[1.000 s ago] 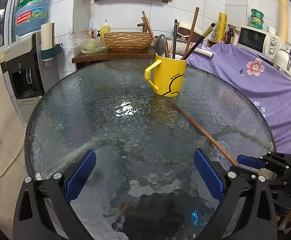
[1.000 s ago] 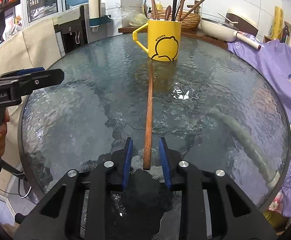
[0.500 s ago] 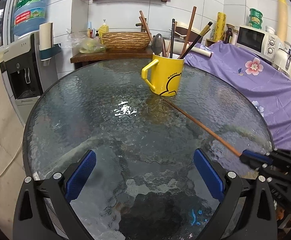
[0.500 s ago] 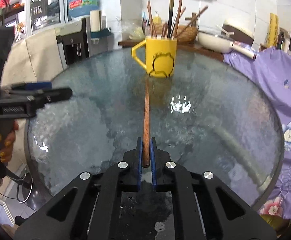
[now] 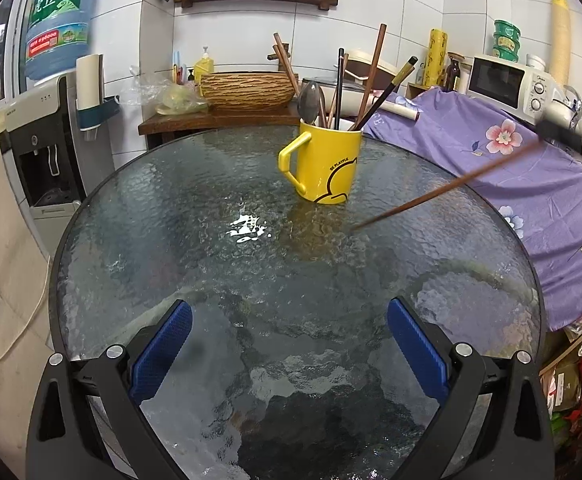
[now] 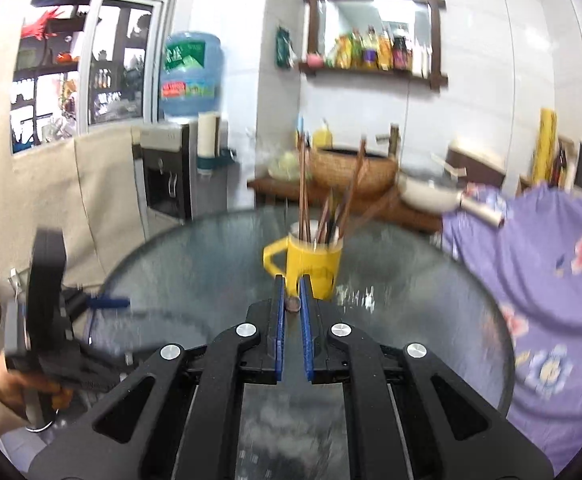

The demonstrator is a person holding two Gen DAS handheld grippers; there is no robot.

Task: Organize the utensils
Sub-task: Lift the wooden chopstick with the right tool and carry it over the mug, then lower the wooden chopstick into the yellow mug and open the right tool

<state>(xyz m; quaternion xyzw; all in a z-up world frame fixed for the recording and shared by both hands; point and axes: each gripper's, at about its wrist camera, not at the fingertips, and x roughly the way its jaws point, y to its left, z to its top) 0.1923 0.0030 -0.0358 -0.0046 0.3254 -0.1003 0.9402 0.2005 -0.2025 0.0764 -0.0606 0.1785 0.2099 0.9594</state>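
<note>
A yellow mug (image 5: 325,166) holding several chopsticks and a spoon stands on the round glass table (image 5: 171,240), toward its far side. It also shows, blurred, in the right wrist view (image 6: 315,268). My right gripper (image 6: 292,300) is shut on a brown chopstick (image 6: 292,303), seen end-on between the blue pads. In the left wrist view that chopstick (image 5: 443,192) hangs tilted in the air, its low tip just above the glass to the right of the mug. My left gripper (image 5: 289,346) is open and empty over the near part of the table.
A purple flowered cloth (image 5: 531,184) covers a surface right of the table, with a microwave (image 5: 507,84) behind it. A side table with a woven basket (image 5: 247,90) stands behind the mug. A water dispenser (image 5: 43,148) is at the left.
My right gripper closed on the chopstick and lifted it off the glass; its held end rose high to the right while the tip stays low near the mug. The left gripper stayed open.
</note>
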